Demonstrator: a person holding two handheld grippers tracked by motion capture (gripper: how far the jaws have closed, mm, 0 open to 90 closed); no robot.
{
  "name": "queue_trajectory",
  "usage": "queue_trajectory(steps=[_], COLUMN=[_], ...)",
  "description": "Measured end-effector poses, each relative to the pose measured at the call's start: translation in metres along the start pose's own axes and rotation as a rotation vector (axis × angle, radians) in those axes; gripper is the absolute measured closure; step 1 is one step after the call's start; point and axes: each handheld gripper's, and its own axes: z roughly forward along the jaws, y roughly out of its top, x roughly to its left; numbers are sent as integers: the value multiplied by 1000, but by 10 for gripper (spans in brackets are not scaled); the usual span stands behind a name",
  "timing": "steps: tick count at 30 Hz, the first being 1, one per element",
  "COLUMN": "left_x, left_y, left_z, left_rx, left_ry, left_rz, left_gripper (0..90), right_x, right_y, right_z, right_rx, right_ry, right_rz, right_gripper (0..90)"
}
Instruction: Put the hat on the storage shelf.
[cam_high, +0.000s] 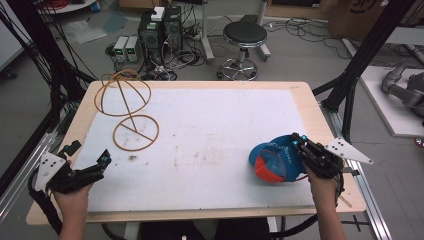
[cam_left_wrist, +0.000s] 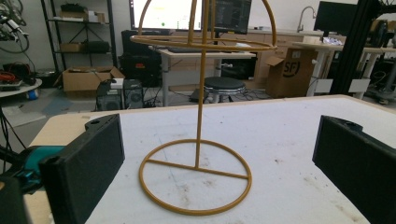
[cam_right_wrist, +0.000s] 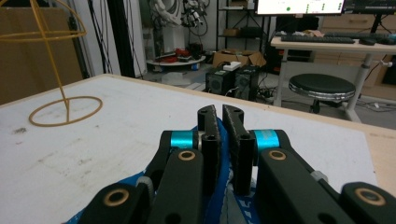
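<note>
my right gripper (cam_high: 299, 142) has its fingers (cam_right_wrist: 209, 135) clenched on the edge of a blue and red cap (cam_high: 272, 161), which lies at the lower right of the high view on the counter (cam_high: 200, 145). it looks soft and light, so it should crumple; i'd judge the stiffer brim the better hold. white lettering on the blue is too blurred to read. my left gripper (cam_high: 102, 162) is released, lower left, facing a thin yellow wire stand (cam_high: 131, 107), upright and probably easy to tip. a cardboard box (cam_left_wrist: 292, 70) behind reads "sf".
</note>
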Motion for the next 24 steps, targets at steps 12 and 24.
queue_trajectory(steps=[12,24], left_x=[0,-1], left_y=[0,-1], left_z=[1,3], left_rx=[1,4], left_ry=[-3,-11], left_rz=[0,-3], left_gripper=[25,25], right_x=[12,29], right_y=[34,66], right_z=[10,32], right_rx=[-27,-52], right_ry=[7,35], right_rz=[-38,-48], right_gripper=[874,878])
